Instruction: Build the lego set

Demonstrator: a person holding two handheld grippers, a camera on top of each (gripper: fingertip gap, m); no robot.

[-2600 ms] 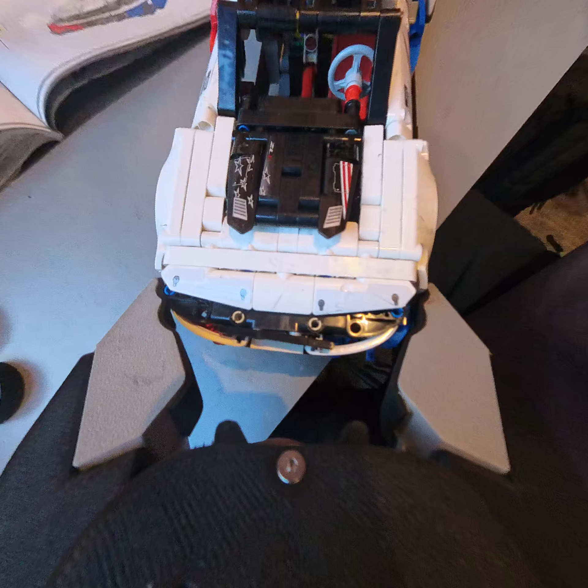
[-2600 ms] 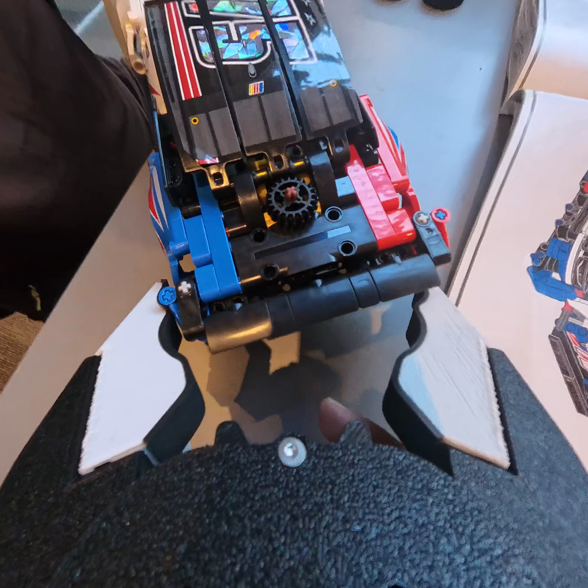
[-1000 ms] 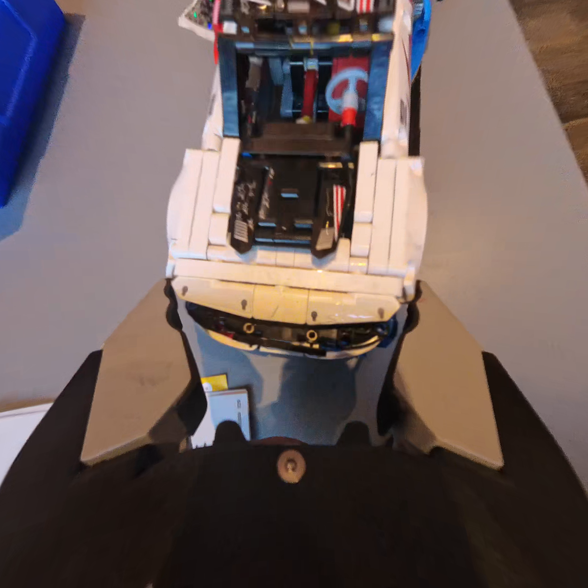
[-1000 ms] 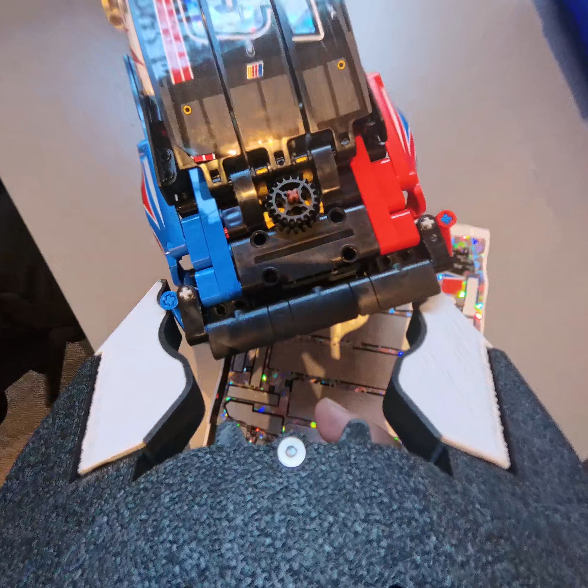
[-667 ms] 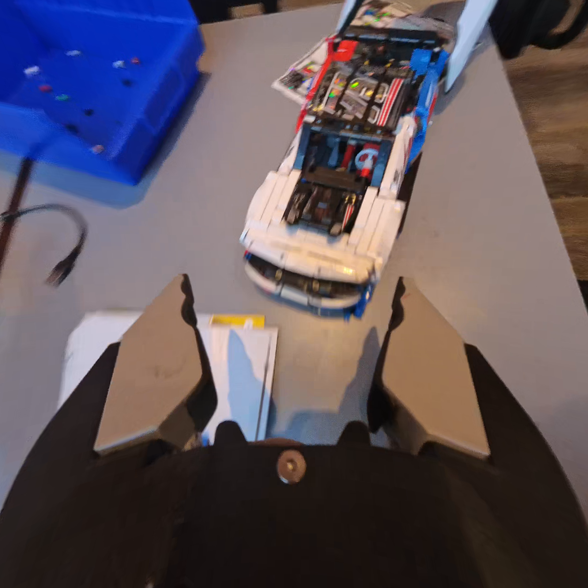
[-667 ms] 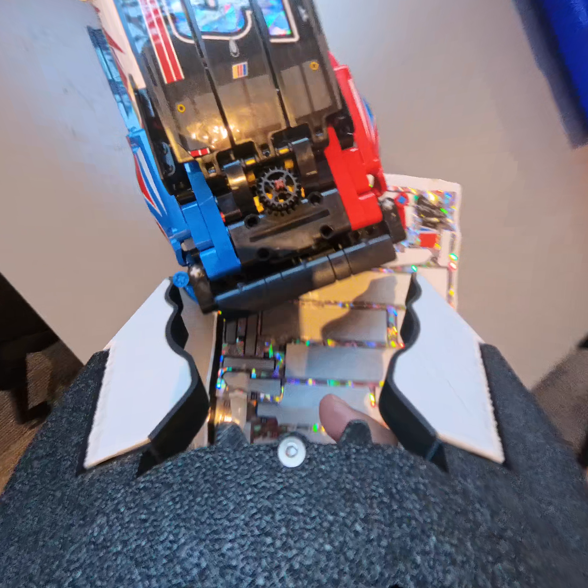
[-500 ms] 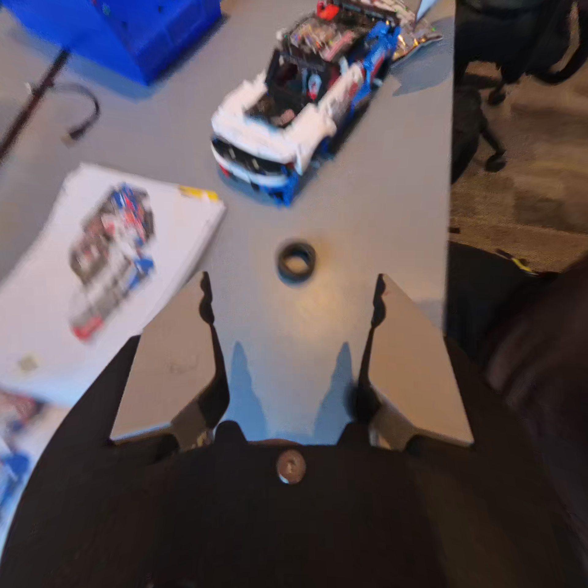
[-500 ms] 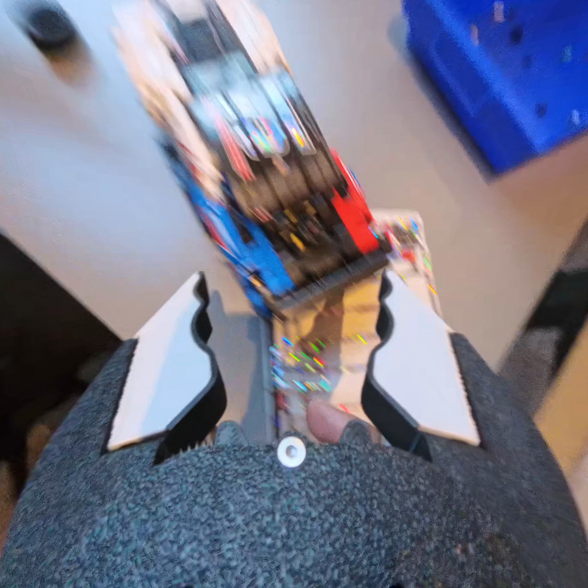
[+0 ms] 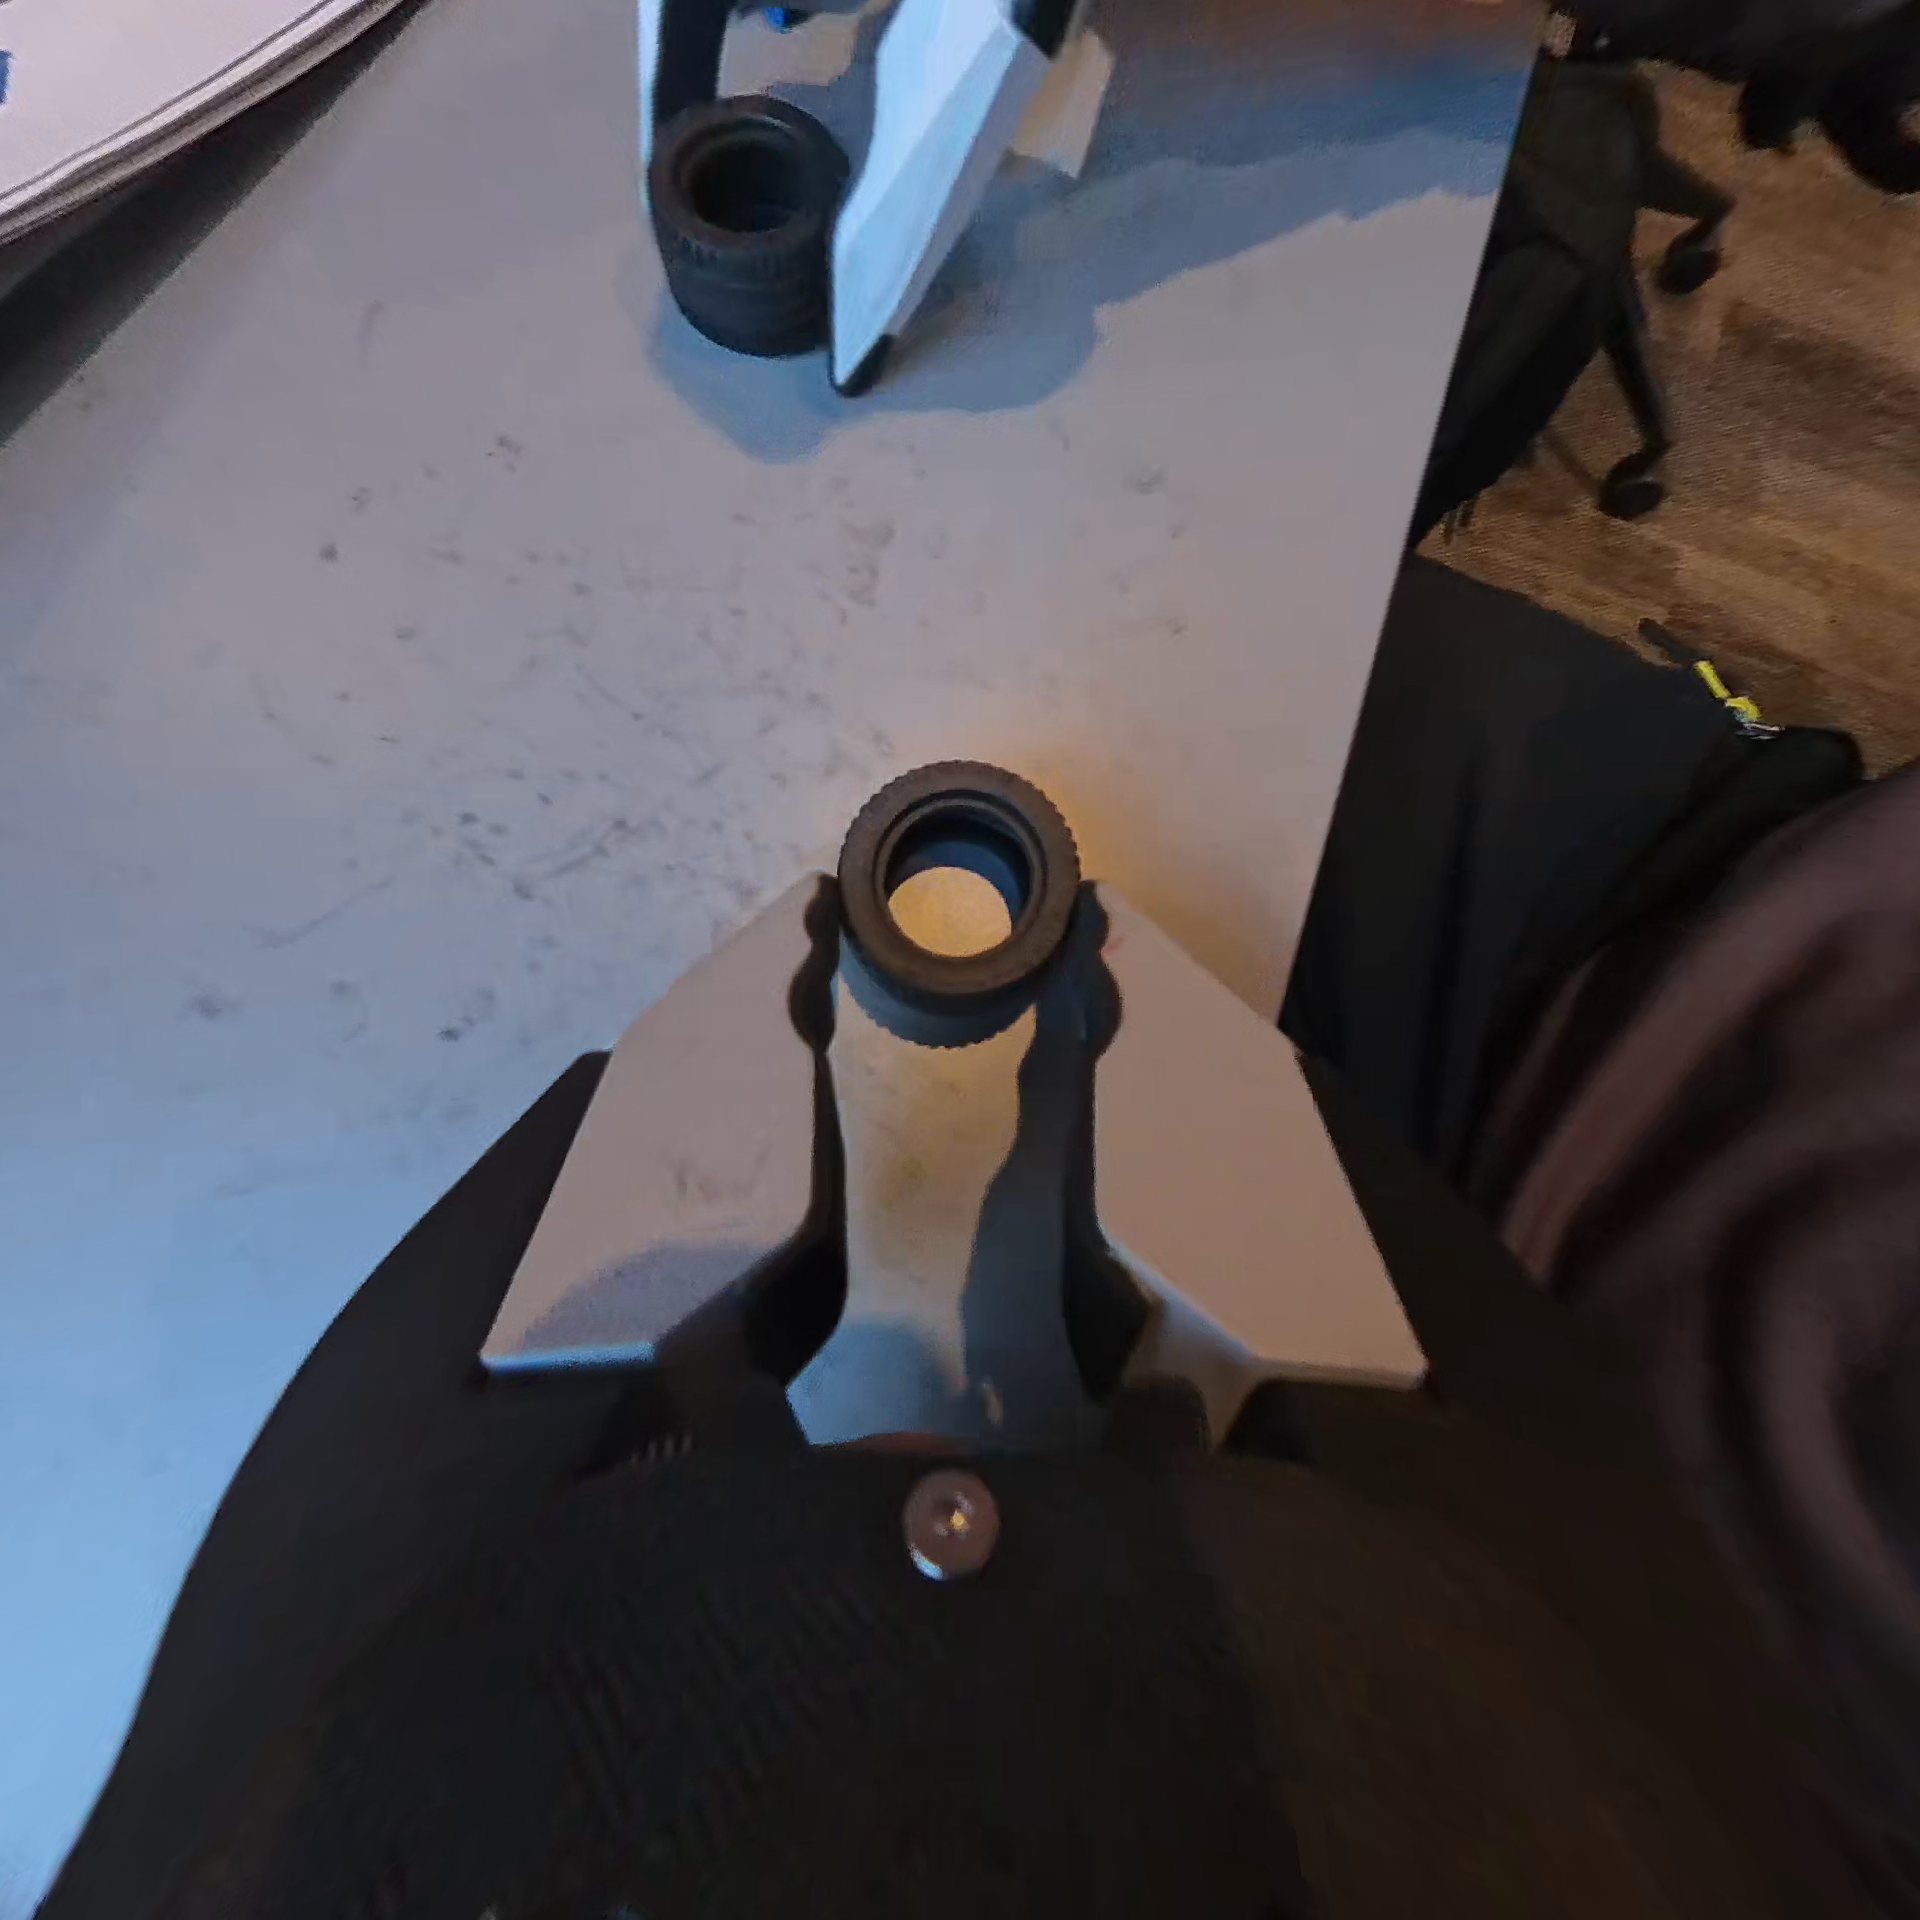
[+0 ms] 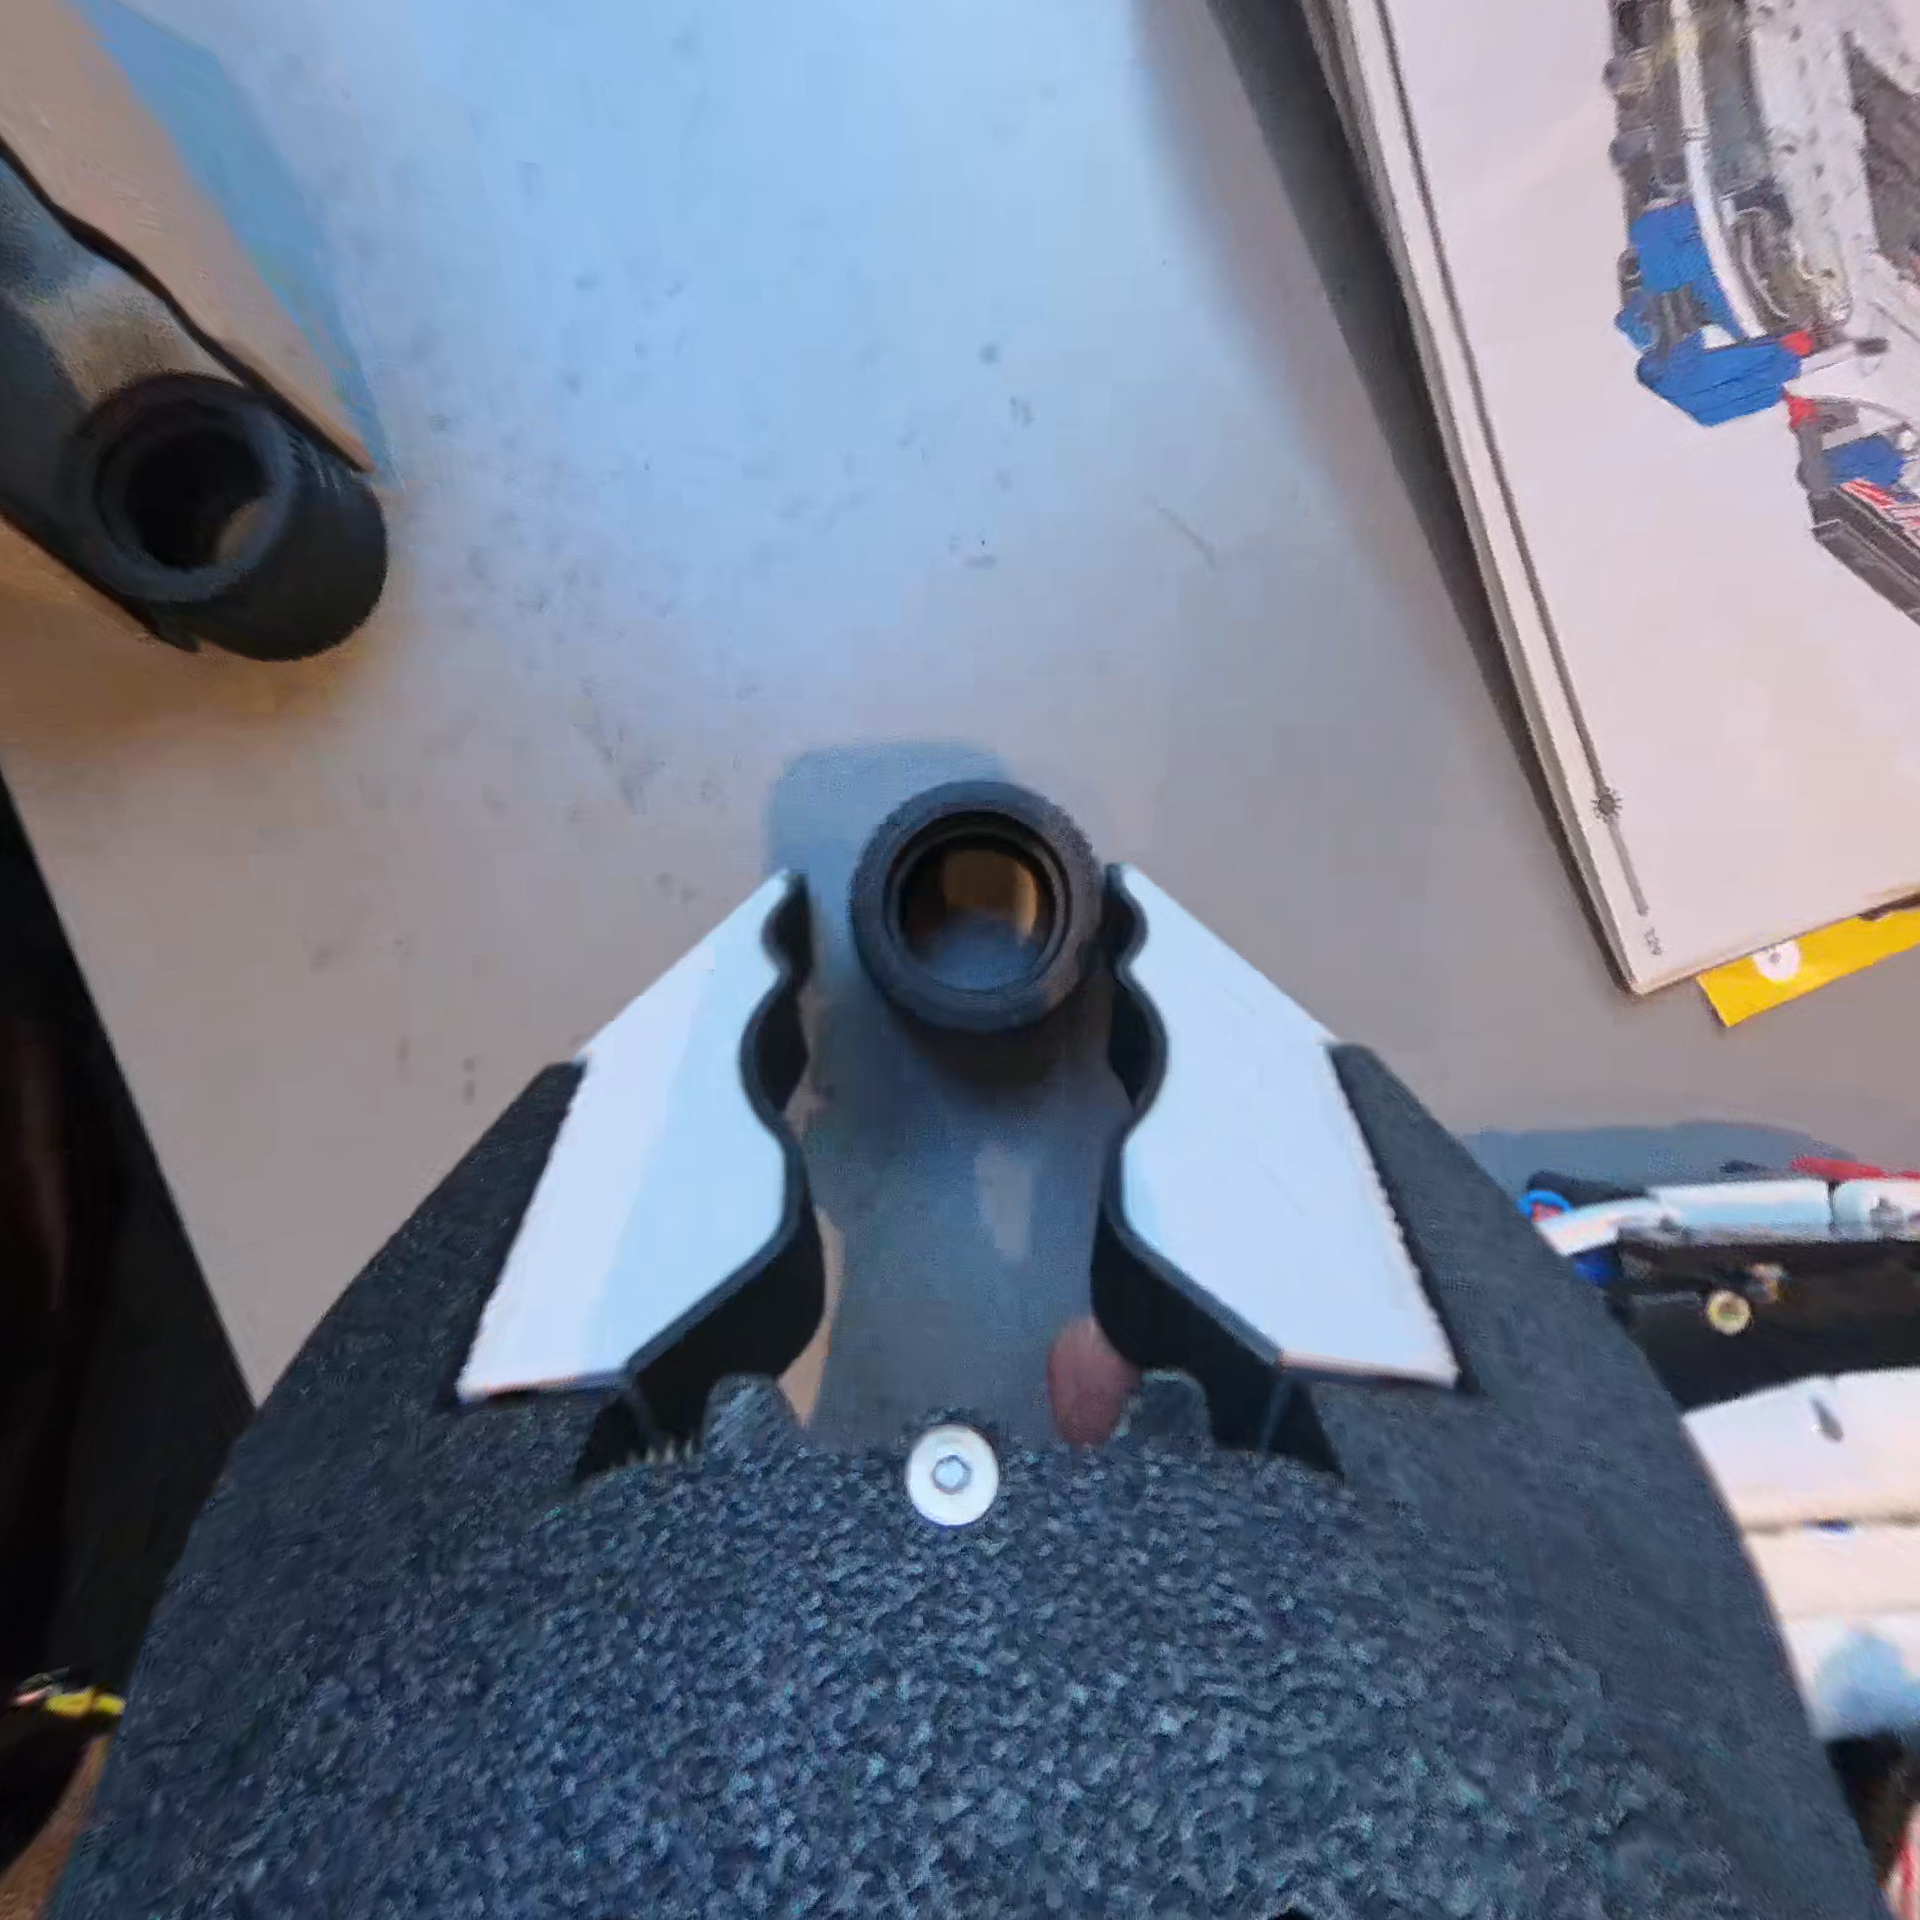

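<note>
Two black rubber tyres lie flat on the grey table. My left gripper is shut on one tyre; both fingertips touch its sides. My right gripper has its jaws narrowed around the other tyre; the right finger touches it and a slim gap shows on the left. Each view shows the other gripper's tyre farther off, in the left wrist view and in the right wrist view. The white, blue and black lego car stands at the right edge of the right wrist view.
The open instruction booklet lies at the far right, with a yellow sheet under its corner. It also shows in the left wrist view. The table's edge runs close on the right of my left gripper, with dark clothing and floor beyond.
Both grippers have let go of the car, which now stands on the table. Each has moved to a loose tyre and narrowed its jaws around it.
</note>
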